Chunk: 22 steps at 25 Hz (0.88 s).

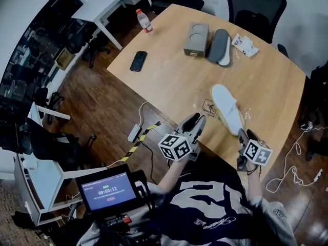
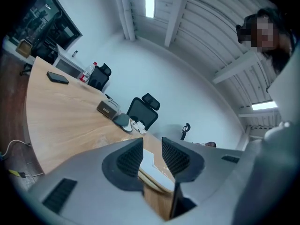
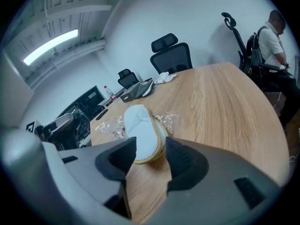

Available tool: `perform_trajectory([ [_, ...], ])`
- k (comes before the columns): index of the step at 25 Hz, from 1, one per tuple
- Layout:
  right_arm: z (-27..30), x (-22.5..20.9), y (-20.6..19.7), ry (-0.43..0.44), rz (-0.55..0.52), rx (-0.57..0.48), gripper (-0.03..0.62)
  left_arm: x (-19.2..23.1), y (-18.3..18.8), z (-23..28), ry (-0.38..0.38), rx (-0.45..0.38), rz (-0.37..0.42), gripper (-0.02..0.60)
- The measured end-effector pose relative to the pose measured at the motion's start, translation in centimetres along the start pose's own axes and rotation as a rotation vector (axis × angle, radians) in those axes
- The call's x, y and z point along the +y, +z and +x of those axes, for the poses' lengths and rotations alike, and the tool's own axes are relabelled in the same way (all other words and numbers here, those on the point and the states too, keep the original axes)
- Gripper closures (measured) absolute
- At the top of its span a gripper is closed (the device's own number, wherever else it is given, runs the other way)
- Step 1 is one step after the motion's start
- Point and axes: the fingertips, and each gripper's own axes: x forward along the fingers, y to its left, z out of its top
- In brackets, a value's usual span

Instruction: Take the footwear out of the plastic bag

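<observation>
A white slipper [image 1: 226, 105] with a tan sole edge lies flat near the table's front edge. The crumpled clear plastic bag [image 1: 209, 107] lies beside and partly under it. My left gripper [image 1: 195, 119] is just left of the slipper's heel, open and empty. My right gripper [image 1: 246, 134] sits right of the heel, also open. In the right gripper view the slipper [image 3: 143, 132] lies just beyond the spread jaws of the right gripper [image 3: 150, 156], with the bag [image 3: 108, 123] at its far side. In the left gripper view the slipper [image 2: 151, 164] shows through the gap of the left gripper [image 2: 151, 154].
At the table's far side are a cardboard box [image 1: 196, 39], a grey and white slipper pair [image 1: 219, 46], a crumpled packet [image 1: 245, 45], a black phone [image 1: 138, 61] and a bottle [image 1: 144, 20]. Office chairs [image 1: 255, 6] stand behind. Cables lie on the wooden floor [image 1: 292, 160].
</observation>
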Motion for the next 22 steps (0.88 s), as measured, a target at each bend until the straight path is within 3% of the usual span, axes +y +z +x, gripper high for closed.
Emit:
perform_trajectory([
  [4,-1.7,0.4,0.8,0.009,-0.034,-0.037,0.411,-0.9,-1.3,-0.2,-0.011,0.012,-0.018,0.454],
  [11,-5.3,3.0,1.5,0.164,-0.052,-0.099,0.413,-4.1,-2.6,-0.2,-0.018,0.002,-0.045,0.499],
  [17,-9.8,3.5,0.2,0.327,-0.094,-0.085,0.414,-8.0,-5.1,-0.5,0.061,-0.026,-0.063,0.499],
  [22,-14.6,1.3,-2.9,0.424,-0.164,-0.031,0.437,-13.0,-9.0,-2.1,0.13,-0.077,-0.081,0.499],
])
